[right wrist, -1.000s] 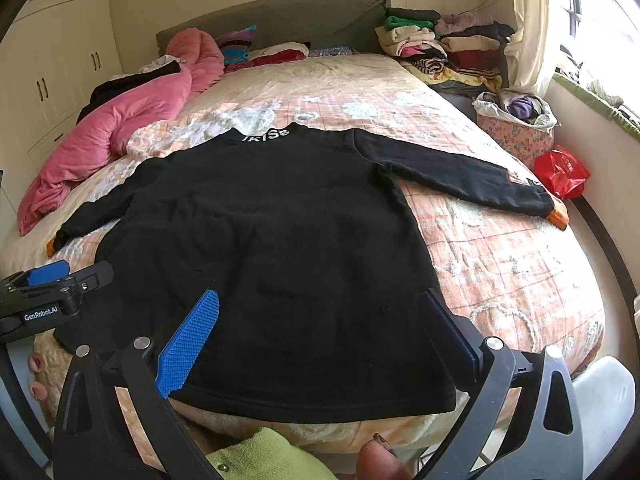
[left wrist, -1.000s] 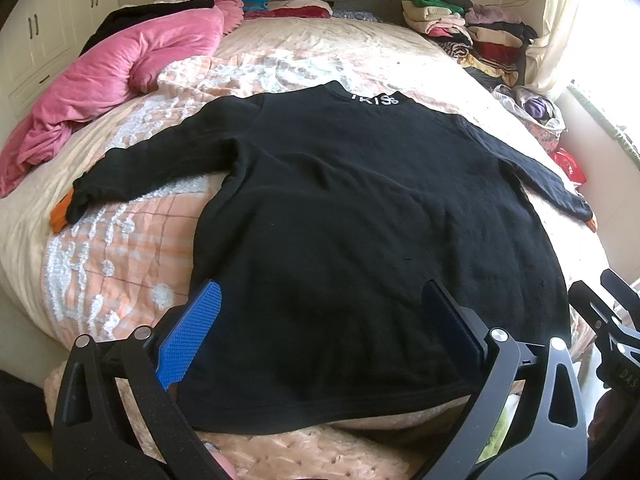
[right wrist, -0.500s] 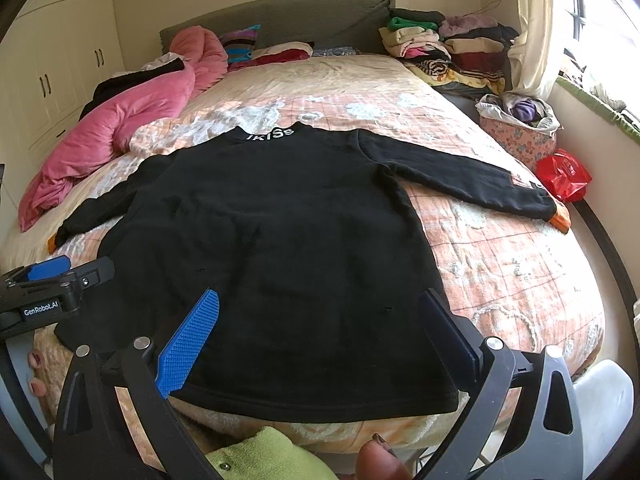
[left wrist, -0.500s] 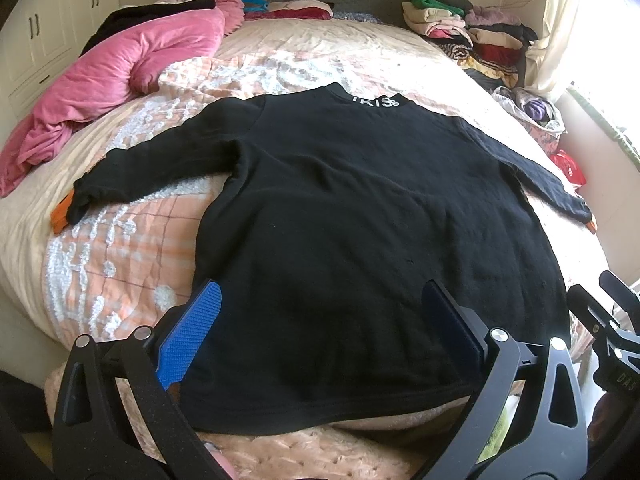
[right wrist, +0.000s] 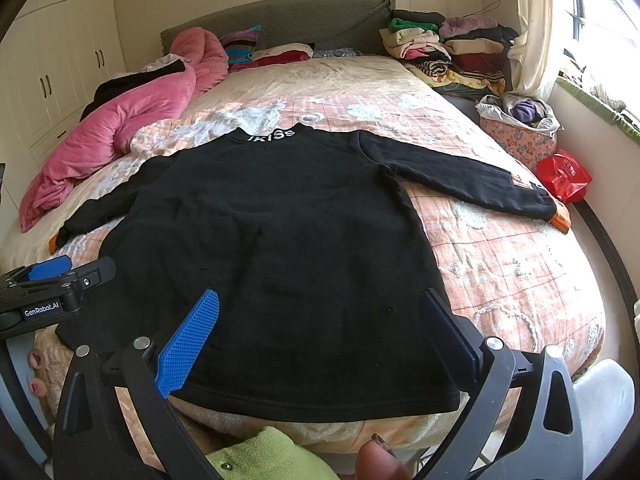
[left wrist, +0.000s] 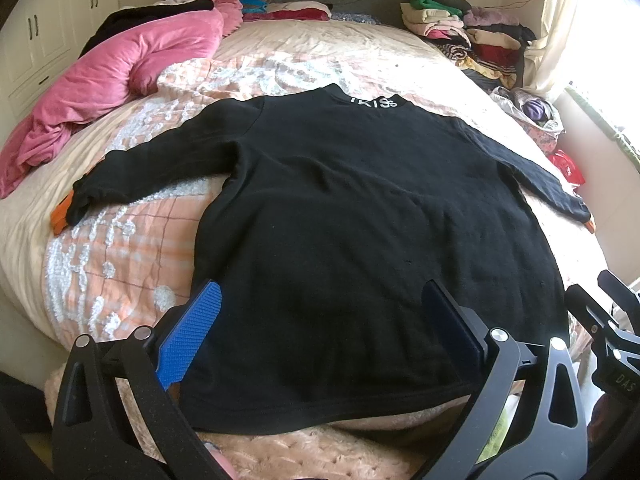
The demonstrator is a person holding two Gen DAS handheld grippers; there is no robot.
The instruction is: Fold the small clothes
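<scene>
The bed (right wrist: pixel 500 264) carries the black top (right wrist: pixel 280 248) flat, hem at its near edge, sleeves reaching toward both side edges, so a lopsided fold could follow if the gaping, empty left gripper (left wrist: pixel 320 336) and right gripper (right wrist: pixel 320 336) pinch unevenly.

Likely a home bedroom, quilted bed (right wrist: pixel 500 240), white wardrobes (right wrist: pixel 60 60), clothes piles (right wrist: pixel 448 48)

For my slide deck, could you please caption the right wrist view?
Open right gripper over the hem of a black sweater spread flat on the bed, sleeves out.
</scene>
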